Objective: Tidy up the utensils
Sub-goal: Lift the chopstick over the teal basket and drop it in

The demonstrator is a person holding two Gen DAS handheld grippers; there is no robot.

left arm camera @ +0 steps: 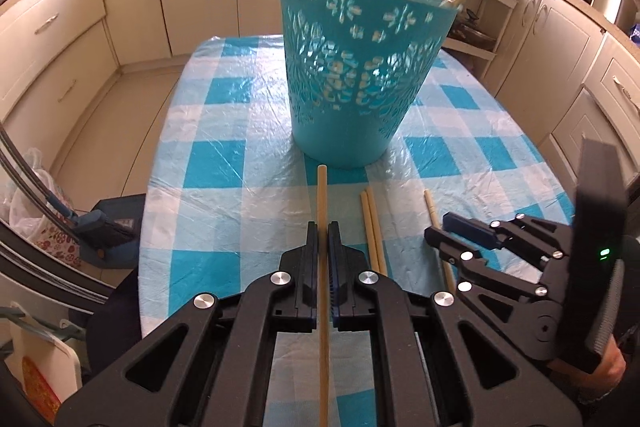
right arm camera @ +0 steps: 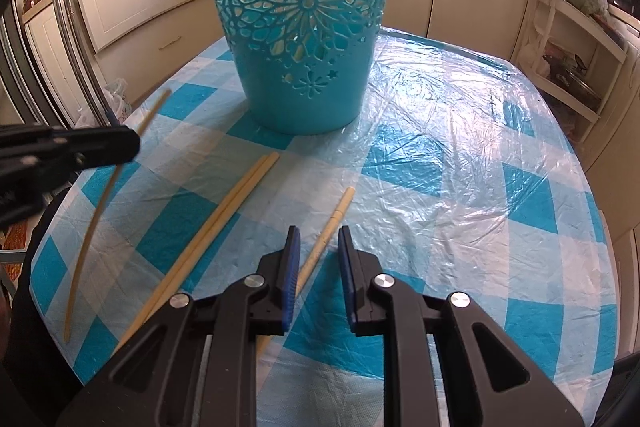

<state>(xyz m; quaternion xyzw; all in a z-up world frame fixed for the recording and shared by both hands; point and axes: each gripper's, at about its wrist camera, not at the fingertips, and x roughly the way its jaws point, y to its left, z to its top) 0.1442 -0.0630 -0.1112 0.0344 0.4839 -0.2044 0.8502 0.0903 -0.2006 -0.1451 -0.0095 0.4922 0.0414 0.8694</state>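
L gripper (left arm camera: 323, 227) is clamped on one chopstick (left arm camera: 321, 195), lifted off the table (left arm camera: 224, 163) w/ a long tail behind; it could pivot or snag the basket (left arm camera: 360, 67) rim. R gripper (right arm camera: 319, 233) is partly open, empty, straddling a chopstick (right arm camera: 334, 217) on the cloth. Count: 3 chopsticks lying, pair (right arm camera: 236, 195) incl.; 1 held; several in the 1 basket.

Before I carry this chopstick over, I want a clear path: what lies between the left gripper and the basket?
Only bare checked tablecloth. The left wrist view shows the held chopstick pointing at the teal basket.
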